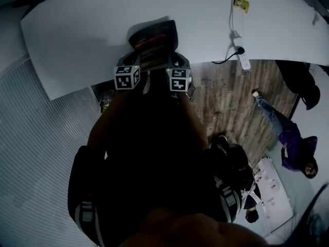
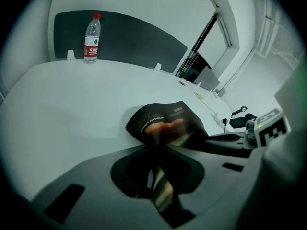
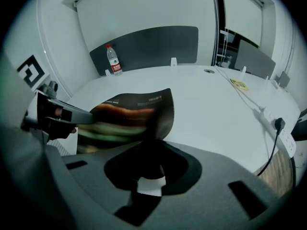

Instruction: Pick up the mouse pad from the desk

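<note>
A dark mouse pad with red and green print is near the front edge of the white desk. My left gripper and right gripper sit side by side at its near edge, under their marker cubes. In the left gripper view the pad bends up off the desk, and its edge runs into my left gripper, whose jaws are shut on it. In the right gripper view the pad curls upward, pinched by my right gripper.
A water bottle stands at the desk's far side against a dark divider panel. A power strip with its cable and a yellow tag lie on the desk's right. A person is on the wooden floor beyond the desk's edge.
</note>
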The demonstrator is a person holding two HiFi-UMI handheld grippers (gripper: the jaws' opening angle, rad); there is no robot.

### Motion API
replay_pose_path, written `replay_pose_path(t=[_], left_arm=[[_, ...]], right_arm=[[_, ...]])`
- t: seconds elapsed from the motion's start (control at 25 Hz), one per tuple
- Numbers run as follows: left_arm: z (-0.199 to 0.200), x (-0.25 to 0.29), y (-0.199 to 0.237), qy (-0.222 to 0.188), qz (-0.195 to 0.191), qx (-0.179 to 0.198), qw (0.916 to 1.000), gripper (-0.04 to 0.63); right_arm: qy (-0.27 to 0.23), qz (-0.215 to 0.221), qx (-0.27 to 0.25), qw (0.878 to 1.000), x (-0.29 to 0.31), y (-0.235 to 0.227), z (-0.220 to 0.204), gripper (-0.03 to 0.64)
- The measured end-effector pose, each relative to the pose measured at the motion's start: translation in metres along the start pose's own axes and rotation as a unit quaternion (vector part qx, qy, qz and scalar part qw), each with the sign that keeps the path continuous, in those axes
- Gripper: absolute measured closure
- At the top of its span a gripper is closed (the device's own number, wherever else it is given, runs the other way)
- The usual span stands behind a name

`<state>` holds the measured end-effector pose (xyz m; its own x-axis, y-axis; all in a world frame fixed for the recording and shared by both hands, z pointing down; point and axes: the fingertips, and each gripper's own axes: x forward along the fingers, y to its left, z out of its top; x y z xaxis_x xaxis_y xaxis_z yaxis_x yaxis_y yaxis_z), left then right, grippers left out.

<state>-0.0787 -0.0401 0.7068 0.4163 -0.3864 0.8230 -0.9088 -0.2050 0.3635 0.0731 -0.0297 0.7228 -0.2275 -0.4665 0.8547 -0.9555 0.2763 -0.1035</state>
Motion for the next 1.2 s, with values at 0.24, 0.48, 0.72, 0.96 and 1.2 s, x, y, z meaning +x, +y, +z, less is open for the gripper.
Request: replay_pose_path(t=[0.24,0.48,0.72,0.96,1.2], left_arm=[[0.02,-0.016,-0.005,-0.025,-0.008,0.015,0.9995,0.555],[0.063,-0.043,-0.019,-0.077,-0.024,0.045,0.9957,0.557],[0.116,-0.083,-0.038,-0.144,-0.04,0.073,0.9862,0.557],[0.162,-0.126,-0.055,-0.212,-0.05,0.107,0.9701,0.557],[0.202,-0.167,-0.072,-0.274,-0.061,0.125,0.9518,0.557]], right_arm=[[-0.021,-0.006,-0.001,1.0,-0.012,0.0,0.019,0.56],[-0.072,-0.014,0.006,0.997,-0.036,-0.004,0.063,0.563],[-0.138,-0.023,0.0,0.99,-0.073,-0.007,0.12,0.565],[-0.205,-0.031,0.002,0.978,-0.115,-0.006,0.17,0.566],[-0.277,-0.033,0.003,0.96,-0.163,-0.004,0.218,0.569]])
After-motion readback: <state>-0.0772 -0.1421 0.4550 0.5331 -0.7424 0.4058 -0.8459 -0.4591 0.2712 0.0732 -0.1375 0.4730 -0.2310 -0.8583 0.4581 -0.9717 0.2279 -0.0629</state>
